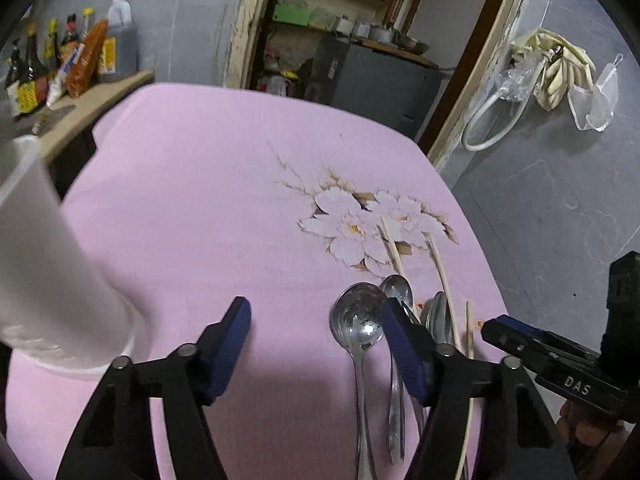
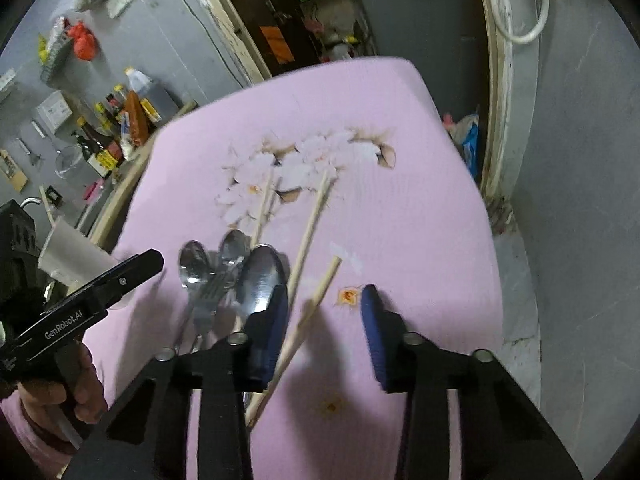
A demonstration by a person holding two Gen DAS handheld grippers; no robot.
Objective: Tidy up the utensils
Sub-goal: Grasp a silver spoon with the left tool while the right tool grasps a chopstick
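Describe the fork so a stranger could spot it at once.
Start at the pink tablecloth with its flower print. Just nearer than the flowers lies a heap of metal cutlery beside pale chopsticks. The fork lies among the spoons, the only piece ending in tines rather than a bowl.

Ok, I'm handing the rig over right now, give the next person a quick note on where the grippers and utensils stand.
Left gripper: open, nothing between the pads, low over the pink tablecloth, just left of the utensil pile.
Right gripper: open, nothing gripped; a chopstick lies on the cloth by its left pad.
Utensils: spoons and a fork lie bunched together; more chopsticks are loose beside them on the flower print.
White cup: stands on the cloth at the left; its inside is not visible.
Done: nothing sorted as far as can be seen.
Left: pick up and sort every utensil, probably into the cup.
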